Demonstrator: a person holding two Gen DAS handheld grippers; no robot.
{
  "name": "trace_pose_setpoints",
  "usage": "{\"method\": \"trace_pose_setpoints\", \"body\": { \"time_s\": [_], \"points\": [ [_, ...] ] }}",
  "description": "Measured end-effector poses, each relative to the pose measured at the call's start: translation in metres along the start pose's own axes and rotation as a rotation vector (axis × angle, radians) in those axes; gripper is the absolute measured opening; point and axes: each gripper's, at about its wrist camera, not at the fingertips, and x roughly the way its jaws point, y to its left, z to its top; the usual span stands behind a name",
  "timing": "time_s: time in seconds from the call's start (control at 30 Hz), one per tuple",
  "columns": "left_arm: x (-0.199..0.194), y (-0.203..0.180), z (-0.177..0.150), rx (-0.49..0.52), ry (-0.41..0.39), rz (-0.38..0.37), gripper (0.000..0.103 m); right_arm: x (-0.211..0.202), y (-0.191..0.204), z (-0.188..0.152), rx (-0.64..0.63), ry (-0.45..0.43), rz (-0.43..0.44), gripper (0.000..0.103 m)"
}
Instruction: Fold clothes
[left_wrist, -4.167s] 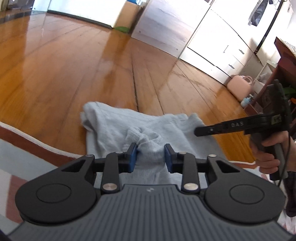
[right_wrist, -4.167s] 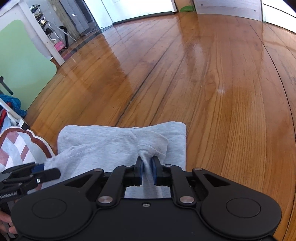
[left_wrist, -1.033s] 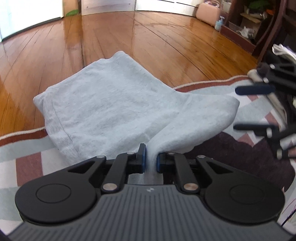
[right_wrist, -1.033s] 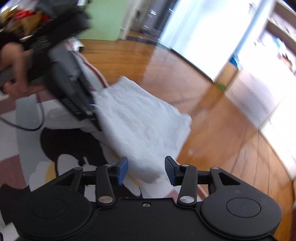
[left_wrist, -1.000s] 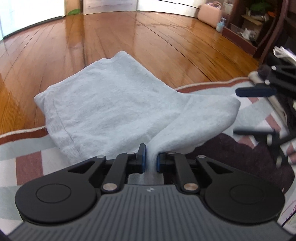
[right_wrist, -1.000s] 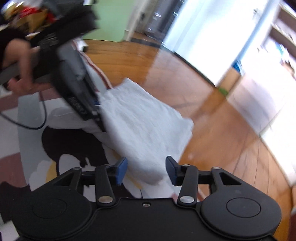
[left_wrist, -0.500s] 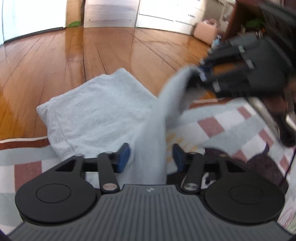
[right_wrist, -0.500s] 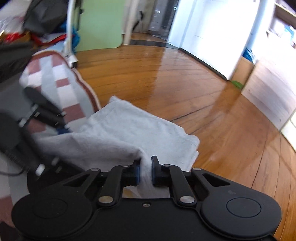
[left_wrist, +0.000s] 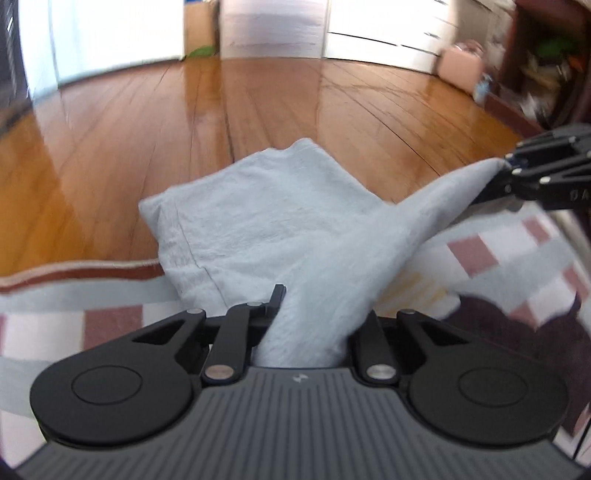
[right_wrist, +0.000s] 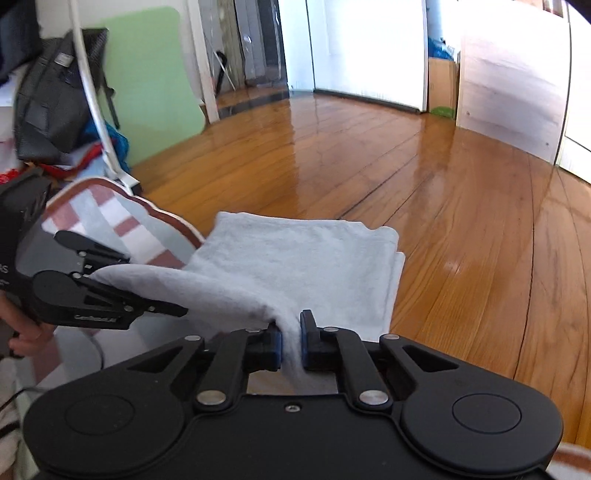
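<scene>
1. We find the grey garment (left_wrist: 280, 225) lying partly on the wooden floor (left_wrist: 110, 147) and partly on the patterned rug (left_wrist: 498, 251), already doubled over, with stacked layers showing at its far edge in the right wrist view.
2. Left gripper (left_wrist: 314, 314): its jaws are closing, with a thick bunch of the near edge between them. Cloth hides the right-hand finger, so we cannot see pad contact directly, but the fabric rises taut out of the gap and we read it as gripped.
3. Right gripper (right_wrist: 291, 336): jaws together, blue pads pinching a thin ridge of cloth. In the left wrist view it holds the other near corner, lifted clear of the rug.
4. Between the two grips the edge hangs as a raised, sagging span.
5. Handling, our judgement: light, soft jersey with no stiffness; it drapes and stretches. It is not fragile and not slippery against the pads.
6. Where to hold: corners or hem, a shallow bite through all layers, both ends level so the fold lands square.
7. Risk: a thin pinch may catch only the top layer.
</scene>
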Motion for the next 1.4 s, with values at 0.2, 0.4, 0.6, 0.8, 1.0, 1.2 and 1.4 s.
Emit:
{"method": "trace_pose_setpoints", "body": {
  "time_s": [0.2, 0.4, 0.6, 0.8, 1.0, 1.2, 1.4],
  "points": [
    [-0.051, -0.024, -0.02, 0.09, -0.012, -0.116, 0.015, -0.062, 0.024, -0.037, 0.022, 0.008, 0.068, 0.01],
    [-0.103, -0.05, -0.037, 0.137, 0.118, -0.196, 0.015, -0.115, 0.045, -0.05, 0.091, 0.119, 0.267, 0.01],
    [-0.094, -0.05, -0.032, 0.123, 0.143, -0.126, 0.029, -0.086, 0.025, -0.03, 0.089, 0.171, 0.263, 0.01],
    [-0.035, -0.028, 0.001, 0.085, 0.159, -0.064, 0.041, -0.012, -0.033, -0.02, 0.288, 0.181, 0.202, 0.011],
    [0.03, -0.007, -0.007, -0.115, 0.225, -0.016, 0.039, 0.048, -0.083, -0.045, 0.634, 0.198, 0.21, 0.018],
    [0.037, 0.01, -0.01, -0.145, 0.153, -0.047, 0.033, 0.029, -0.091, -0.096, 0.898, 0.038, 0.147, 0.051],
    [0.041, 0.018, -0.01, -0.192, 0.151, -0.075, 0.032, 0.022, -0.075, -0.104, 0.868, -0.004, 0.097, 0.056]
  ]
}}
